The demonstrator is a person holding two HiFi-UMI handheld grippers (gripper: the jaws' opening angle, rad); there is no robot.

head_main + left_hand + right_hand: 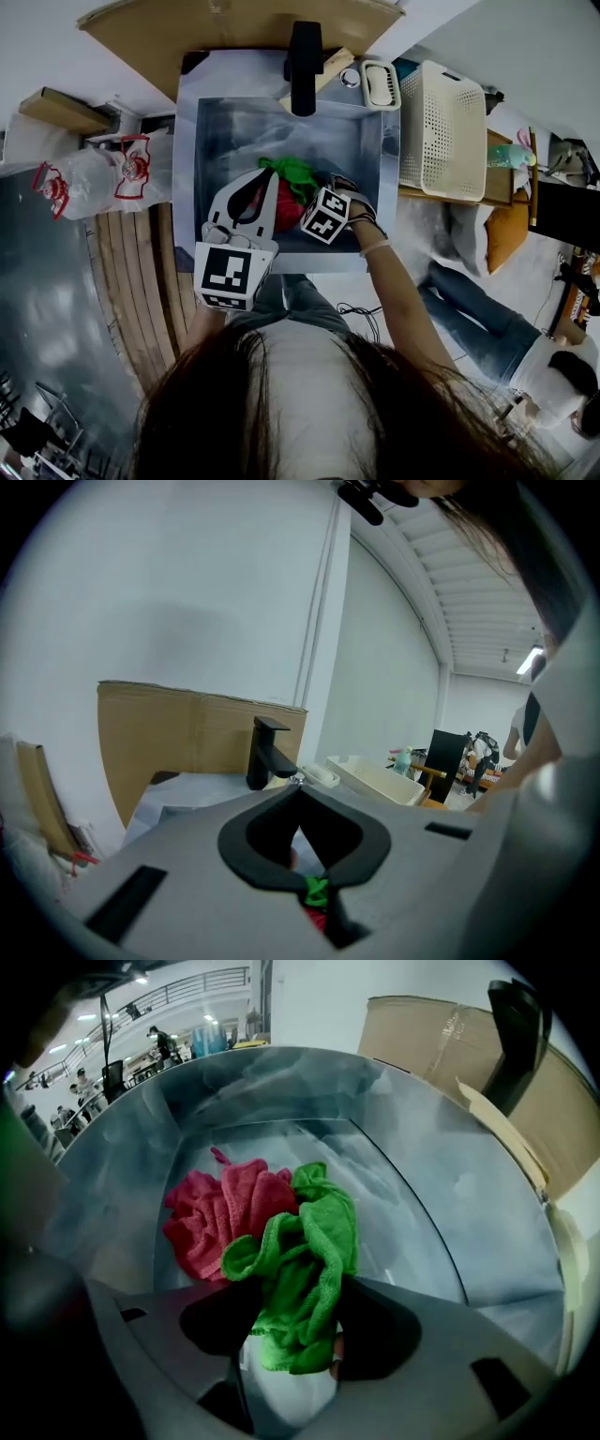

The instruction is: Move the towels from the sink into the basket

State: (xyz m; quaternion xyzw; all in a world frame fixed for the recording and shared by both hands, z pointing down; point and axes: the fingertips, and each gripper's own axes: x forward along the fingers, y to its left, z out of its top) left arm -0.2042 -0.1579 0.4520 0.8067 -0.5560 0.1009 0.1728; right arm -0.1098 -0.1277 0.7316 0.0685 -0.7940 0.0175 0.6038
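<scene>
A green towel [314,1241] lies bunched on a red towel [220,1213] at the bottom of the steel sink [422,1176]. My right gripper [291,1321] points steeply down into the sink, open, with the green towel's near end between its pads. In the head view the green towel [295,173] and red towel [289,214] show beside the right gripper's marker cube [325,214]. My left gripper [270,175] hovers over the sink's near left side, shut and empty. The white slatted basket [442,131] stands to the right of the sink.
A black faucet [304,66] rises at the sink's back edge, a white soap dish [380,82] beside it. Cardboard [234,23] leans behind. Plastic bottles [89,178] lie left of the sink. A person [497,328] sits on the floor at right.
</scene>
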